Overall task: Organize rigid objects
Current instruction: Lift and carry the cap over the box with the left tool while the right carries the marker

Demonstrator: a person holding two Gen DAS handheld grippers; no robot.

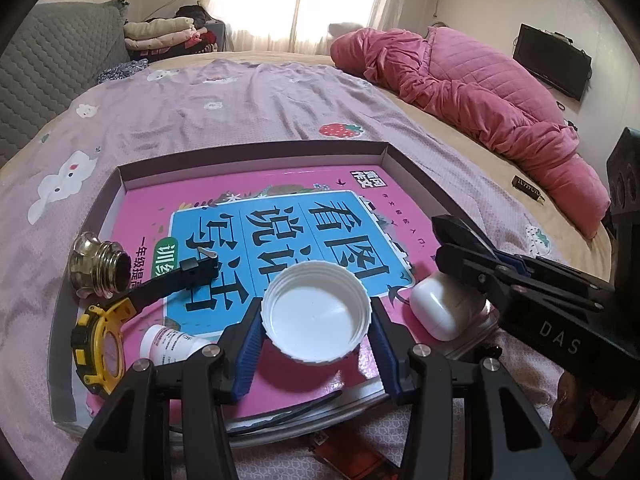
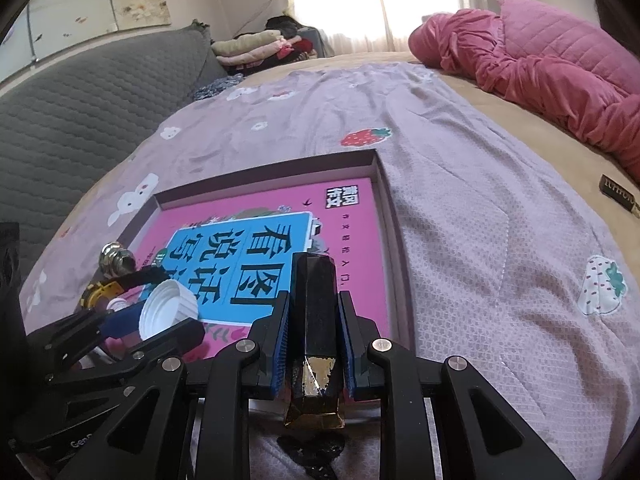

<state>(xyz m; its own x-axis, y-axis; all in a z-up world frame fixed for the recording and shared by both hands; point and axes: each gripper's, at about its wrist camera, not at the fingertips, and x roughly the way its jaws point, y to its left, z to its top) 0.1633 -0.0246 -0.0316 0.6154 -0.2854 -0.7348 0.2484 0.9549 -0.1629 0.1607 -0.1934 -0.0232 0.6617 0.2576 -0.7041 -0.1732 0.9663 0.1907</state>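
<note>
In the left wrist view we are holding the left gripper (image 1: pixel 316 336) low at centre, its jaws standing about half open and pressing on either side of a white cap (image 1: pixel 317 314), whose open side is facing up. The cap is hanging over the near part of a pink book (image 1: pixel 248 216) lying inside a shallow tray (image 1: pixel 256 152) on the bed (image 1: pixel 200 104). At the left of the frame we are seeing a brass fitting (image 1: pixel 98 266) leaning at the tray's left edge, a yellow watch (image 1: pixel 98 344) below it with its black strap (image 1: pixel 176 280) running up to the right across the book, and a small white tube (image 1: pixel 176 346) just beside the gripper's left finger. A white earbud case (image 1: pixel 438 306) is sitting right of the cap, partly under the right gripper (image 1: pixel 444 236), which is entering from the right edge. In the right wrist view we are gripping a dark faceted bar (image 2: pixel 314 312) with a gold end; the right jaws are nearly shut, their blue pads (image 2: pixel 282 344) clamping both of its sides, and the bar is pointing up the frame over the book's near right corner. A pink quilt (image 2: pixel 540 52) is bunched at upper right, and a small dark object (image 2: pixel 618 196) is lying on the bed at the right edge.
</note>
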